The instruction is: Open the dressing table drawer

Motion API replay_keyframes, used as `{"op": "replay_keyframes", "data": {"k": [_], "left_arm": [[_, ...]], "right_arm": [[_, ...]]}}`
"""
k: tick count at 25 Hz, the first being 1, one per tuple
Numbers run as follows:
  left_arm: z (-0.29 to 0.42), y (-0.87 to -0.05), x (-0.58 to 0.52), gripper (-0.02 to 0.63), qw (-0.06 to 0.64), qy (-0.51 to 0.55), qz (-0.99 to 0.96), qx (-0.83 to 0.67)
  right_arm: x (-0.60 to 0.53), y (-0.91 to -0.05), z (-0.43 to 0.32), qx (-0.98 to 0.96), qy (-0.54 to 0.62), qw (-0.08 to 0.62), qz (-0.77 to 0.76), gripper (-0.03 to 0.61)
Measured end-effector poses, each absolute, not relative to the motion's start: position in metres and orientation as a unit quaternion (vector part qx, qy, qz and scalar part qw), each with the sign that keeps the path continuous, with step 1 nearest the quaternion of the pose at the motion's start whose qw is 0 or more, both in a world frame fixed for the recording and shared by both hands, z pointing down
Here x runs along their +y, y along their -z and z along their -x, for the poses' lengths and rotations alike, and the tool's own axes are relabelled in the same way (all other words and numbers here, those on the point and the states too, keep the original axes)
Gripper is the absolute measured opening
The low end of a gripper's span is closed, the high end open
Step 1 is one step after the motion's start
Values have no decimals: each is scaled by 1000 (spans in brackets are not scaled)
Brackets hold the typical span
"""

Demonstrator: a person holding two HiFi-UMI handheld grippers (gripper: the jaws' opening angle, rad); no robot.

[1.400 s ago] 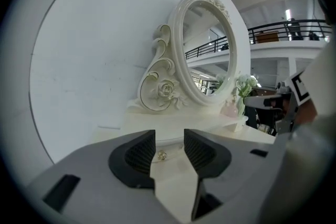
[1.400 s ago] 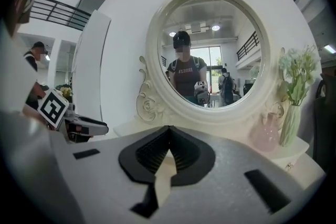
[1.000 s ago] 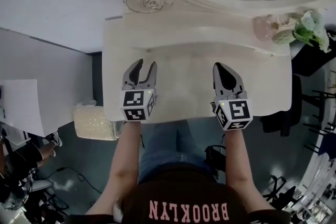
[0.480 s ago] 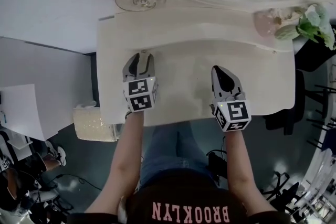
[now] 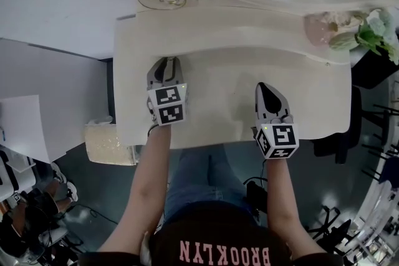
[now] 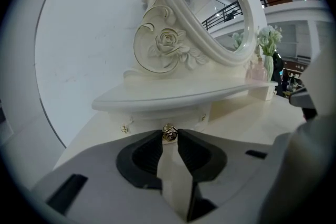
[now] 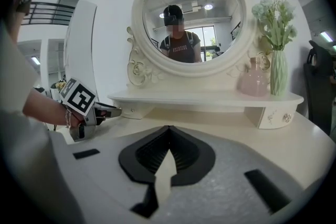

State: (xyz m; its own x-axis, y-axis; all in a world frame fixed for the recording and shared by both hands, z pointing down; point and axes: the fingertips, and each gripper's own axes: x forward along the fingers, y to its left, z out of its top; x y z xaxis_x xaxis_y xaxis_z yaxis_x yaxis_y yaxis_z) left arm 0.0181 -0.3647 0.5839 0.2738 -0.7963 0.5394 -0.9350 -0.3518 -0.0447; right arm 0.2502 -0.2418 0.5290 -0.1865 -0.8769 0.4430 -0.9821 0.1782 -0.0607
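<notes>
The cream dressing table [image 5: 218, 103] has a raised shelf with a small drawer [image 6: 160, 117] under its left end. That drawer's gold knob [image 6: 169, 131] sits between the tips of my left gripper [image 6: 169, 137], whose jaws are closing, with the pads against the knob's sides. From above, the left gripper [image 5: 166, 63] reaches under the shelf's left part. My right gripper [image 5: 264, 86] hovers over the tabletop's right half, shut with nothing in it [image 7: 169, 127]. It also sees the left gripper [image 7: 113, 111] at the shelf.
An oval mirror [image 7: 188, 18] in a carved frame stands behind the shelf. A pink bottle [image 7: 254, 78] and a vase of flowers [image 7: 277, 68] stand on the shelf's right end, above a second small drawer [image 7: 278, 117]. A pale stool [image 5: 111, 145] stands left of the table.
My left gripper moved forward to the shelf's left drawer and its jaws narrowed from wide open onto the knob. The right gripper sank a little and stayed shut.
</notes>
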Motion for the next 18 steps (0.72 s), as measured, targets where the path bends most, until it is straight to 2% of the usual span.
{"op": "replay_keyframes", "data": {"k": [18], "left_arm": [[-16,-583,-343,81,153,-247,-780,-554]], "right_arm": [[-232,-528,-245,-763,-167,155,-605,-9]]}}
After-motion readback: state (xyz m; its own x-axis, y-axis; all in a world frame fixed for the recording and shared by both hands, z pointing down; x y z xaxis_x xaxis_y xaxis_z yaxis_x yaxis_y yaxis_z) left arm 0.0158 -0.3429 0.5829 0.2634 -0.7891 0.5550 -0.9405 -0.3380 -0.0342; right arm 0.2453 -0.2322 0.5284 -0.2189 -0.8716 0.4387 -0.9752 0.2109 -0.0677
